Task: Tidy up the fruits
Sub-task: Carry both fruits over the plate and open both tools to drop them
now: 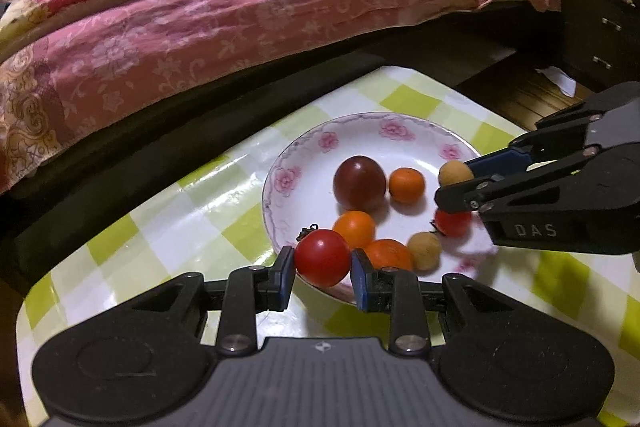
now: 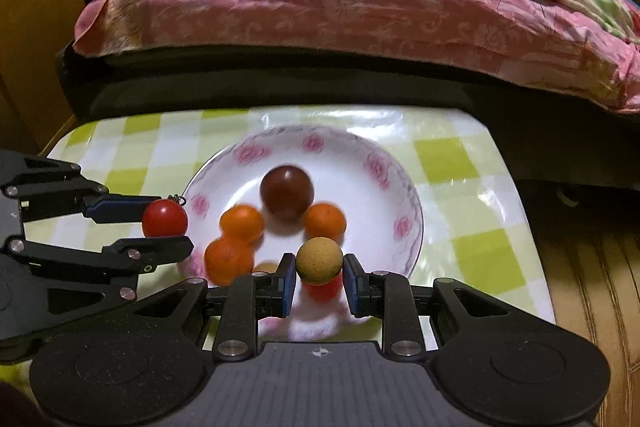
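Observation:
A white plate with pink flowers [image 1: 292, 163] [image 2: 372, 163] sits on the checked table. In it lie a dark red tomato [image 1: 360, 183] [image 2: 286, 192], three orange fruits [image 1: 406, 184] [image 1: 354, 228] [image 1: 388, 254], a tan longan [image 1: 425, 250] and a red tomato [image 1: 454, 223]. My left gripper [image 1: 323, 265] [image 2: 170, 221] is shut on a red cherry tomato [image 1: 322, 257] [image 2: 165, 218] over the plate's near-left rim. My right gripper [image 2: 319, 273] [image 1: 456, 183] is shut on a tan longan [image 2: 319, 260] [image 1: 454, 173] above the plate's right side.
The table has a green and white checked cloth [image 1: 168, 219] [image 2: 460, 163]. A bed with a pink quilt [image 1: 208, 11] [image 2: 340, 7] runs along the table's far side. A dark cabinet [image 1: 600, 35] stands at the right, over wooden floor [image 2: 592, 267].

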`<state>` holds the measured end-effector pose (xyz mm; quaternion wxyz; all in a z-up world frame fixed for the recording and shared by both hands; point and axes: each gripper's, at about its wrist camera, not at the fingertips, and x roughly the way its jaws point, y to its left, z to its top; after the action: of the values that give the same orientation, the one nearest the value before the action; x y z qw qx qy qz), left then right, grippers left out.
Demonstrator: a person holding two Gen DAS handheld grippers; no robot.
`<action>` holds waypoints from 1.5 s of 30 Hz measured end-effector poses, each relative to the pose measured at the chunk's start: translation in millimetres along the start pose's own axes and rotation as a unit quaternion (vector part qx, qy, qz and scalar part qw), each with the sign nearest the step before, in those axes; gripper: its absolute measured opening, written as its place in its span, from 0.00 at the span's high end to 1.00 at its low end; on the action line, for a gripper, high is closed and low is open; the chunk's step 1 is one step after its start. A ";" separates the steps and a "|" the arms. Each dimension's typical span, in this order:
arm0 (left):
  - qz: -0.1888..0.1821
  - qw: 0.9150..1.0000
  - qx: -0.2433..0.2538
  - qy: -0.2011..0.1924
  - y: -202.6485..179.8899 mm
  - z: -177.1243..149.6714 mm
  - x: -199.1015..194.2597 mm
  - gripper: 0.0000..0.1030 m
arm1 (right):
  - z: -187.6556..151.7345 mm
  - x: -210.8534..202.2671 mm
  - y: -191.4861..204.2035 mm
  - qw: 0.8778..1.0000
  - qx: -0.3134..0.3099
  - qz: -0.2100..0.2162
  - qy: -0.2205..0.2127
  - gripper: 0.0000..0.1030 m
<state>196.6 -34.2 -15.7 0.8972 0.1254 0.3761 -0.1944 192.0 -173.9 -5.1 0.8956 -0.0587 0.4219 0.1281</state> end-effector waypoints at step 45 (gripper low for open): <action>0.007 1.000 -0.006 -0.020 -8.8 7.4 -6.2 0.48 | 0.3 6.0 -21.7 0.999 0.042 -0.028 -0.014 0.78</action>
<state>193.4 -43.2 -6.9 0.9067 0.1187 0.3582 -0.1883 201.9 -193.6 -9.6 0.9063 -0.0312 0.4125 0.0862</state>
